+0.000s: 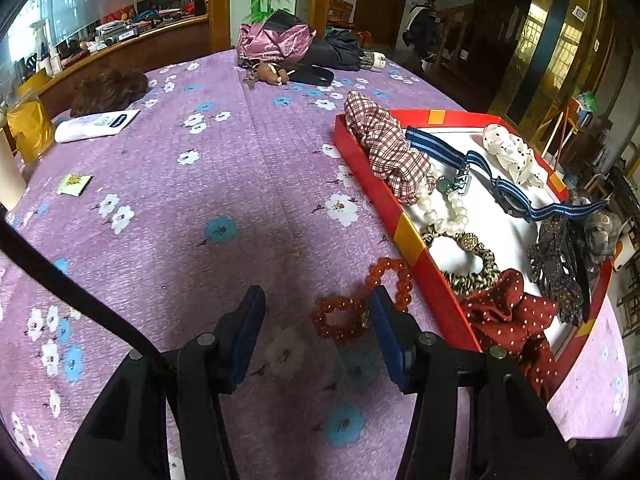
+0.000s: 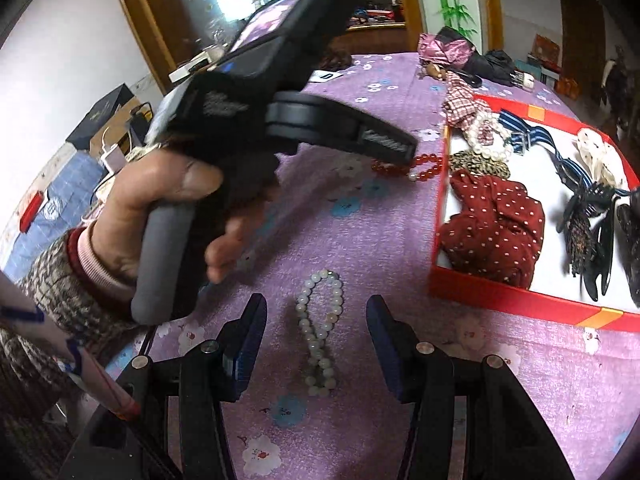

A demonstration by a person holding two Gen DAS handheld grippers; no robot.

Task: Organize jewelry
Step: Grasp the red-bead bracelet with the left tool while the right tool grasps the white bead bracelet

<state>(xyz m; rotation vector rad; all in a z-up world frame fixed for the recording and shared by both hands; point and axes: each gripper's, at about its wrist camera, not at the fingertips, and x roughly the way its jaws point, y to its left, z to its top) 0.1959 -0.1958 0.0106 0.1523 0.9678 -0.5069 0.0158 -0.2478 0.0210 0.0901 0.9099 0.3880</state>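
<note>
Red bead bracelet [image 1: 362,304] lies on the purple flowered bench [image 1: 224,184], just outside the near wall of the red box [image 1: 404,236], and the left gripper [image 1: 316,320] hangs over it with fingers spread and nothing between them; the right-hand pad [image 1: 386,340] sits over part of the loop. Over on the other side, the pale jade bracelet [image 2: 320,332] lies twisted in a figure-eight on the cloth, right in the gap of the right gripper [image 2: 316,340], fingers apart there too, empty.

To do this well, I'd say each gripper wants to drop straight down so both pads straddle one strand of beads, not the whole loop, then close gently; round beads will likely roll out of a slanted pinch.

What's in the way? The box is crowded: dotted red scrunchie [image 1: 508,312], leopard hair tie [image 1: 472,268], pearl bracelet [image 1: 444,216], striped watch [image 1: 516,196], dark clips [image 2: 592,248]. Bare white floor is scarce, so the drop spot needs choosing. The person's hand [image 2: 160,208] holding the left tool also looms close beside the right gripper.
</note>
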